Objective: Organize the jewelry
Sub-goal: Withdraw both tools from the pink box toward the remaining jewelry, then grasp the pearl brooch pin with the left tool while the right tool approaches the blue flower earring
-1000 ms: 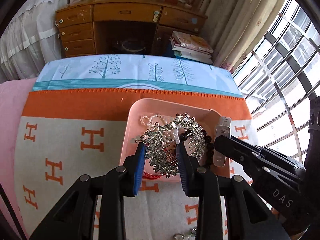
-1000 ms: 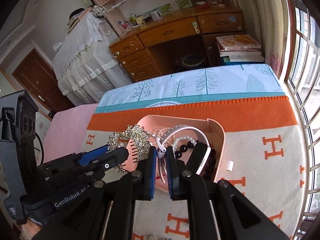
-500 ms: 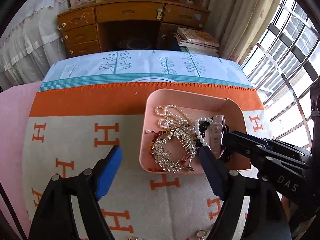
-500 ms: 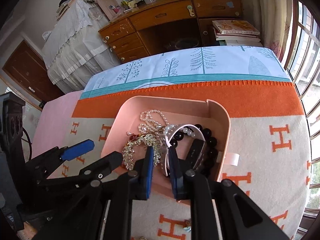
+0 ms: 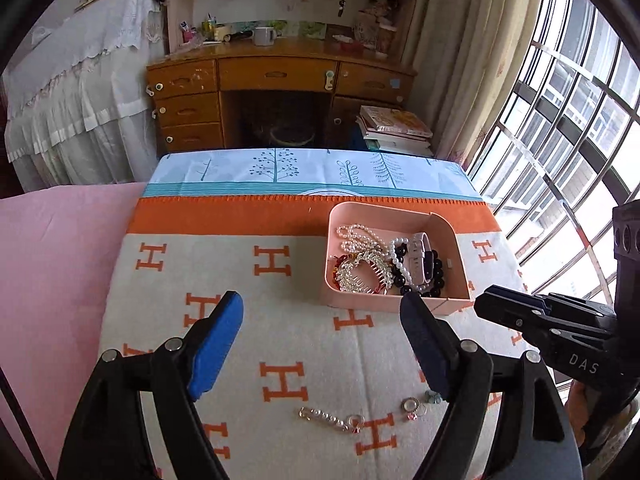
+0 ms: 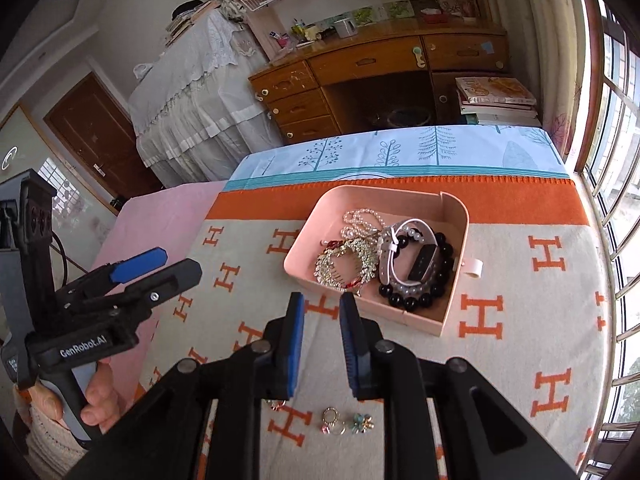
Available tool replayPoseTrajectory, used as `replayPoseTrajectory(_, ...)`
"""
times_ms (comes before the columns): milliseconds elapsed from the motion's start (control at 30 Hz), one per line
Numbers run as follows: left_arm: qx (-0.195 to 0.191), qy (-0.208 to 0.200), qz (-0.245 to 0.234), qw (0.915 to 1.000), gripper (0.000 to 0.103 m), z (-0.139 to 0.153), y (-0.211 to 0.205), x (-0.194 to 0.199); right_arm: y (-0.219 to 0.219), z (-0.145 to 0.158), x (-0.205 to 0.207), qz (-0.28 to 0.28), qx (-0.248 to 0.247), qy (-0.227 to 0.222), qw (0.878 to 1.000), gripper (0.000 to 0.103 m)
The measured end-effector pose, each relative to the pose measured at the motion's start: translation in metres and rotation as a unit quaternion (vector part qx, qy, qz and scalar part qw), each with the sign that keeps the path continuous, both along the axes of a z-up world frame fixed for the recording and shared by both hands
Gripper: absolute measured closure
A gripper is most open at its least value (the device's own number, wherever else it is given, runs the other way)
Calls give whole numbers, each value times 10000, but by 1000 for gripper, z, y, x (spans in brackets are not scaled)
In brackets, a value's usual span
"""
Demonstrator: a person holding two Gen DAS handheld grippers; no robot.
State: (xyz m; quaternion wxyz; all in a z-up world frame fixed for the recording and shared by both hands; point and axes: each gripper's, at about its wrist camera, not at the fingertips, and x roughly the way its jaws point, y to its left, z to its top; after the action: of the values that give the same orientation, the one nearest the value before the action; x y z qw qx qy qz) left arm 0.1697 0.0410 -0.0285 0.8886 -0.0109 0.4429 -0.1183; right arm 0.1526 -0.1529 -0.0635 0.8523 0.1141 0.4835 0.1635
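Most of the jewelry already sits in the pink rectangular plastic tray [image 5: 454, 240] on the cream blanket with orange H letters [image 5: 224, 248]. Inside it, from left to right, lie the silver rhinestone leaf-shaped hair comb [image 5: 362, 270] over a red piece, the white pearl necklace [image 5: 354, 236] behind it, and the pale pink watch band [image 5: 420, 254] resting on the black bead bracelet [image 5: 434, 276].

What is left, judging by the blanket, are the small loose pieces in the foreground: a thin silver chain bracelet with a red charm [image 5: 328, 418], a round ring with pink stones [image 5: 412, 405] and a small blue flower-shaped charm [image 6: 362, 424].

The left gripper [image 5: 320, 344] hangs wide open and holds nothing; the chain lies below and between its blue pads, nearer than the tray. The right gripper [image 6: 322, 344] is parted by a narrow gap, also empty; the ring and flower charm lie just under its fingertips, with the tray ahead and to the right.
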Motion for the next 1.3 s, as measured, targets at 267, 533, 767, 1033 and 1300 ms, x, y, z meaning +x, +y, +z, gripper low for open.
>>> replayPoseTrajectory(267,-38,102,-33,9999,23,3,10,-35,5,-1,-33,232,-206,40,9995,85)
replayPoseTrajectory(533,-399,899,84,9951,28,-36,7,-48,9,-20,-53,364,-246,212,9988,85)
replayPoseTrajectory(767,-670,1932,391,9781,48,-96,2,-35,5,-35,-54,349,-164,375,9986,85)
replayPoseTrajectory(1033,-622,2701,694,9583,67,-142,-7,-23,-11,-47,-52,233,-90,418,9988,85)
replayPoseTrajectory(1300,-295,2826,875,9548,70,-155,-18,-13,-26,-59,-49,146,48,483,9987,85)
